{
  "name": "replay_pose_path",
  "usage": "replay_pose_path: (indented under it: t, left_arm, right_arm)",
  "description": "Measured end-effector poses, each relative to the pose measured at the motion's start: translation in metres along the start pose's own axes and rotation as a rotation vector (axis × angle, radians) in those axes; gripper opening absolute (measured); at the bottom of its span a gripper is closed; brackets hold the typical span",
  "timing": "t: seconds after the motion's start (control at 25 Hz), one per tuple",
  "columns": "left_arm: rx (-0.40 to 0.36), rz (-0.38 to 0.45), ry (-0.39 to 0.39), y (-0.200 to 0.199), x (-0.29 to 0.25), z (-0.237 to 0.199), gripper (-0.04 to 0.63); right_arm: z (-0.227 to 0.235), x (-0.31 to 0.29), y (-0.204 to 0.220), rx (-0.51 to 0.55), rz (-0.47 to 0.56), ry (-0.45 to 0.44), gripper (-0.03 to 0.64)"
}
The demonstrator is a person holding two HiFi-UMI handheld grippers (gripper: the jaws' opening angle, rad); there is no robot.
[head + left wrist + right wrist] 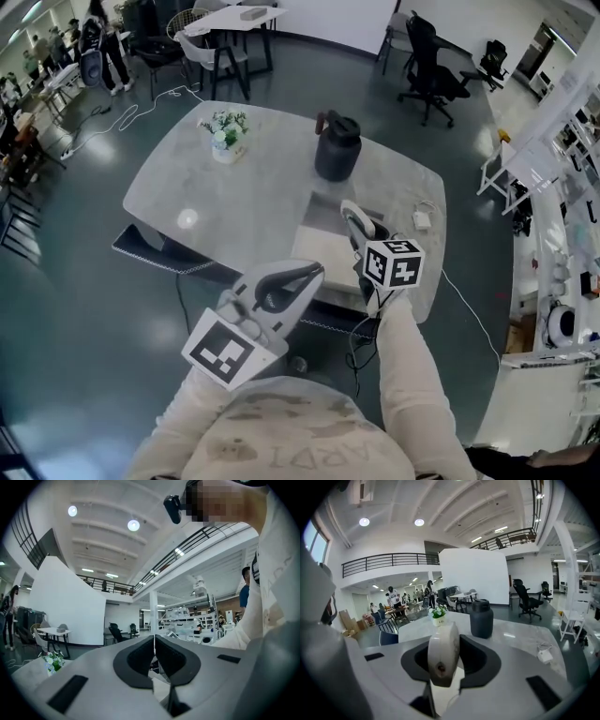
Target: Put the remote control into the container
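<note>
Open office/lab hall, mezzanine railing [389, 559], office chair [436, 70], desks [234, 19], equip. racks [187, 617]

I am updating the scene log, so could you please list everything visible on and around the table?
table: one, grey marble, centre
flowers: one pot, white and green, table's far left
jug: one, black, table's far side
box: one, pale, table's near edge
charger: one, white, with cable, table's right edge
office chairs: two, black, floor beyond the table
remote: one, white, held upright
left gripper: one, pale grey, fingers together, empty, near the body
right gripper: one, pale grey, fingers shut on the remote, by the box
sleeves: two, beige, bottom
</note>
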State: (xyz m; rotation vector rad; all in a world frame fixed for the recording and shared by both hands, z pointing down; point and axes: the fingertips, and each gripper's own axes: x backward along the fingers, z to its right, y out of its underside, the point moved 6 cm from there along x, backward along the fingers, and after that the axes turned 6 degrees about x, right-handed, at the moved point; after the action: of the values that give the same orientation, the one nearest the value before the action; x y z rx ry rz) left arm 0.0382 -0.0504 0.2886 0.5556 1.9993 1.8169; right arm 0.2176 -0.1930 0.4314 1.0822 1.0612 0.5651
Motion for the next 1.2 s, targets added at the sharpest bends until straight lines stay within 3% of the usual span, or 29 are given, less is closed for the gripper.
replay_pose_path:
  t: [0.76, 1.2]
  left_arm:
    - [0.01, -0.037, -0.003, 0.002, -0.033, -0.082, 0.015]
    - [0.025, -0.079, -0.037, 0.012, -0.044, -0.124, 0.015]
  right_arm:
    - [0.042, -0.122, 0.046, -0.029, -0.391, -0.017, 0.107]
    - [0.054, -0.175, 0.074, -0.302, -0.563, -0.122, 0.107]
